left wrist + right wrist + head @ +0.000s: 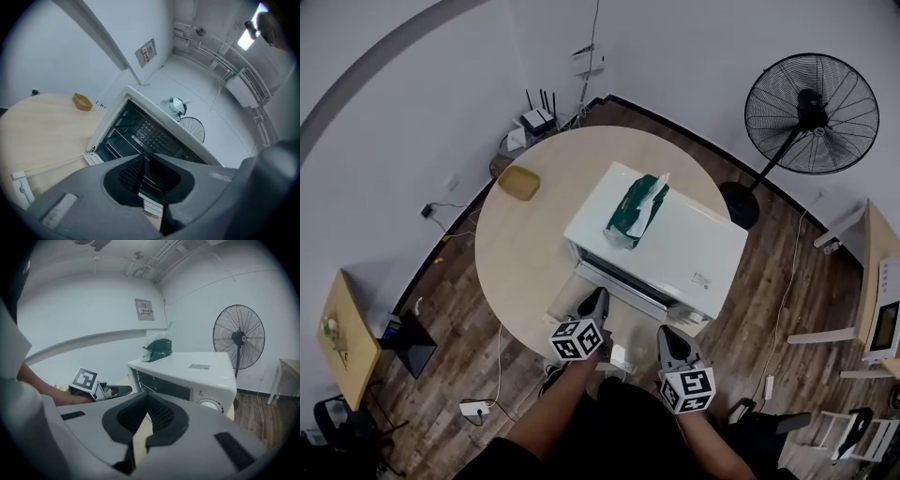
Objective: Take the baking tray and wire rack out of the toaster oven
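White boxy metal toaster oven [675, 246] open, door down. Probably the approach step: grey left gripper [598, 300] and grey right gripper [667, 335] both closed, empty. Next: open jaws, reach inside.

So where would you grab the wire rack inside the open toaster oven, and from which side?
I'd take the wire rack by its front edge, coming level through the open front of the toaster oven, over the dropped door. It seems to sit flat on side rails, so only that edge is exposed and it should slide out. The left claw, shut, must open first.
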Available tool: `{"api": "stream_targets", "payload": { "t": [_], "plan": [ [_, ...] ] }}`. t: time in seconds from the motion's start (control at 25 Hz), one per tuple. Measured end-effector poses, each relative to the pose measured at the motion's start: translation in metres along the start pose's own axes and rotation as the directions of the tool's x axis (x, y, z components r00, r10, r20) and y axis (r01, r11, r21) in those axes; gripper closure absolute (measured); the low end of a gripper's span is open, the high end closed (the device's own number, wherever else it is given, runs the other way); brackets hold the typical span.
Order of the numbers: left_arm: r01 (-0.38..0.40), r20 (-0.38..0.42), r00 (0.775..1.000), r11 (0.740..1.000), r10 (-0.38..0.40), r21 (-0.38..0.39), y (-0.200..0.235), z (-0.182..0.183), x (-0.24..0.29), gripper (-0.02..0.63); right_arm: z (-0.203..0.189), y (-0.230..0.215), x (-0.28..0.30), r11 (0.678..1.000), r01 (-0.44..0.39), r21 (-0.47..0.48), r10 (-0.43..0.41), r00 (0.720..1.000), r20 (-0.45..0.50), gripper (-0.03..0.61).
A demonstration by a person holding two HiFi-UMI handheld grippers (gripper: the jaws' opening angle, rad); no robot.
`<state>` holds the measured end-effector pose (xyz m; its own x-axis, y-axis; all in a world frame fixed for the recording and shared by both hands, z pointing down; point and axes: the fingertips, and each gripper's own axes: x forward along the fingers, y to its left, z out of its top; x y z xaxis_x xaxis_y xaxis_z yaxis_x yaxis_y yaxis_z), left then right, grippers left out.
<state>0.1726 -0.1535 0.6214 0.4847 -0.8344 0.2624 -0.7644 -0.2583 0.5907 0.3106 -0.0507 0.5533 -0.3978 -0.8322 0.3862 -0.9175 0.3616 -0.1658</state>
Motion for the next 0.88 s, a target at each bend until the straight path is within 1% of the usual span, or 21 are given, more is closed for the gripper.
{"api": "stream_targets", "payload": {
  "t": [0.04,0.12,0.2,0.28,0.4,0.6,0.64,0.68,0.76,0.8,0.88],
  "plan": [
    [-0.008,0.015,1.000,1.000,0.008,-0.011,0.003,-0.001,0.002,0.574,0.002,-0.002,0.002,1.000,0.001,-0.001,-0.001,1.000,0.000,0.578],
    [-0.019,0.062,0.998,0.999,0.022,-0.050,0.010,-0.001,0.003,0.528,0.005,-0.005,0.006,1.000,-0.003,-0.017,0.003,1.000,-0.006,0.578],
    [-0.024,0.106,0.994,0.993,0.036,-0.112,0.021,-0.001,0.005,0.460,0.008,-0.005,0.009,0.999,-0.010,-0.039,0.010,1.000,-0.014,0.578],
    [-0.030,0.124,0.991,0.985,0.052,-0.167,0.033,-0.004,0.009,0.424,0.009,-0.004,0.010,0.999,-0.017,-0.045,0.016,1.000,-0.018,0.578],
    [-0.040,0.112,0.992,0.980,0.063,-0.196,0.043,-0.012,0.020,0.397,0.004,0.002,0.010,0.998,-0.036,-0.045,0.035,0.999,-0.029,0.578],
    [-0.026,0.072,0.996,0.965,0.047,-0.262,0.038,-0.028,0.046,0.397,-0.009,0.020,0.007,0.992,-0.084,-0.090,0.078,0.995,-0.063,0.578],
    [-0.034,0.065,0.996,0.955,0.055,-0.295,0.040,-0.032,0.051,0.397,-0.011,0.023,0.007,0.992,-0.089,-0.088,0.084,0.994,-0.069,0.578],
    [-0.044,0.061,0.996,0.939,0.069,-0.342,0.045,-0.036,0.055,0.397,-0.012,0.026,0.007,0.992,-0.094,-0.085,0.088,0.993,-0.073,0.578],
    [-0.064,0.064,0.993,0.895,0.102,-0.441,0.055,-0.040,0.063,0.398,-0.013,0.031,0.007,0.991,-0.105,-0.086,0.098,0.992,-0.081,0.578],
    [-0.068,0.068,0.991,0.876,0.114,-0.477,0.058,-0.041,0.067,0.399,-0.012,0.032,0.007,0.990,-0.111,-0.090,0.103,0.991,-0.085,0.578],
    [-0.060,0.081,0.989,0.847,0.120,-0.528,0.061,-0.042,0.077,0.399,-0.012,0.033,0.007,0.988,-0.118,-0.099,0.109,0.990,-0.092,0.578]
  ]
}}
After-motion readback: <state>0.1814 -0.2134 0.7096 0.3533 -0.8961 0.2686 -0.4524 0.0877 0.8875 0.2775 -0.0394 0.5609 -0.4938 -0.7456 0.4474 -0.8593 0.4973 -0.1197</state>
